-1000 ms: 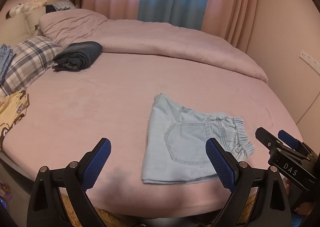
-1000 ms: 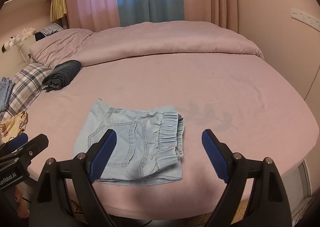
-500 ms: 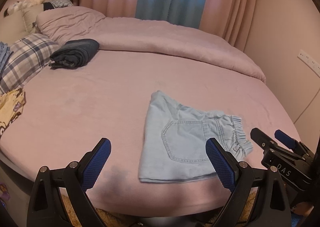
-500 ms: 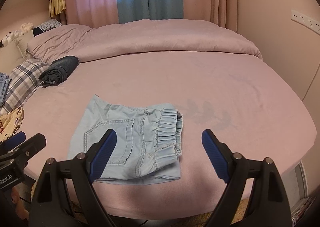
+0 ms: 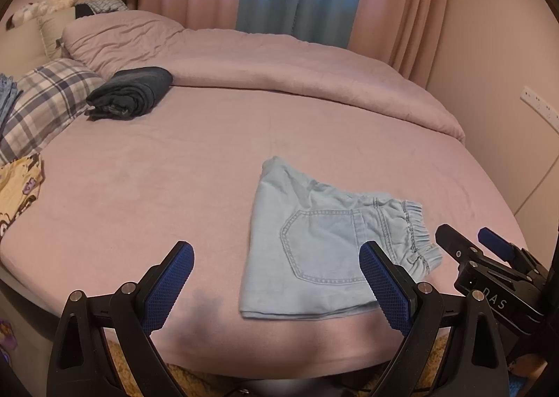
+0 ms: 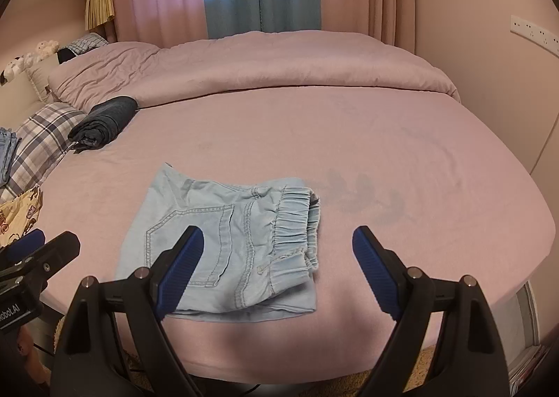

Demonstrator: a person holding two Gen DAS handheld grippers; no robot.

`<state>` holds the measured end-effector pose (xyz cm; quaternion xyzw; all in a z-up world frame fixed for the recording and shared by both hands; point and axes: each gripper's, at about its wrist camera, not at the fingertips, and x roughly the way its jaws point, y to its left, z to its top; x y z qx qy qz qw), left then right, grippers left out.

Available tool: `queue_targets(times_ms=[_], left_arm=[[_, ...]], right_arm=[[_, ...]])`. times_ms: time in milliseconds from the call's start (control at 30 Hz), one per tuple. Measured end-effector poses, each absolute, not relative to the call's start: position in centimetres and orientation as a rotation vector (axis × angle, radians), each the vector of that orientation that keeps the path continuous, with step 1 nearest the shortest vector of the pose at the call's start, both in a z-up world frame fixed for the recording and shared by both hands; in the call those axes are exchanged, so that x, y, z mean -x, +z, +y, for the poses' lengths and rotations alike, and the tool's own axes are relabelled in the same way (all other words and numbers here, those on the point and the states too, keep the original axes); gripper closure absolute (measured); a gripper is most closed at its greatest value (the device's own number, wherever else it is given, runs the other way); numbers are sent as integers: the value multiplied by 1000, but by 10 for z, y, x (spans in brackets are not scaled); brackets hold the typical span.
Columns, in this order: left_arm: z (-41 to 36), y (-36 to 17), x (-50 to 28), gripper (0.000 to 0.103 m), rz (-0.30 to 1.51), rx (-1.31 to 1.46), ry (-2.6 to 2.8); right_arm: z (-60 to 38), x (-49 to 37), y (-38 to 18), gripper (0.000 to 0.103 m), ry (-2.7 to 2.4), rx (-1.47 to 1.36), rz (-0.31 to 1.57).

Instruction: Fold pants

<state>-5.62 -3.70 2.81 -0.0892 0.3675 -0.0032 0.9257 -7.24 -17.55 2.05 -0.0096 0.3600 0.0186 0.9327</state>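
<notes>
Light blue denim pants (image 5: 314, 239) (image 6: 223, 250) lie folded into a compact rectangle on the pink bed near its front edge, back pocket up and elastic waistband to the right. My left gripper (image 5: 276, 288) hovers open in front of the bed, its right finger over the pants' near right corner. In the right wrist view my right gripper (image 6: 276, 271) is open too, its left finger over the pants' near left part. Neither holds anything. The right gripper (image 5: 485, 257) also shows at the left view's right edge, and the left gripper (image 6: 38, 250) at the right view's left edge.
A rolled dark garment (image 5: 131, 93) lies at the back left beside a plaid pillow (image 5: 42, 103). A yellow printed cloth (image 5: 17, 183) sits at the left edge. A bunched pink duvet (image 5: 279, 65) covers the far side. A wall (image 5: 506, 82) stands to the right.
Both views have drifted slightly: the pants now sit a little further left and lower in frame. Both grippers stay open and the pants keep their folded shape.
</notes>
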Motion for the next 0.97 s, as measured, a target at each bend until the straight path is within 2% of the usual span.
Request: queue_targets(times_ms=[967], left_arm=[[-39, 29, 54, 8, 751, 183, -29]], right_arm=[[-178, 70, 17, 15, 33, 18, 744]])
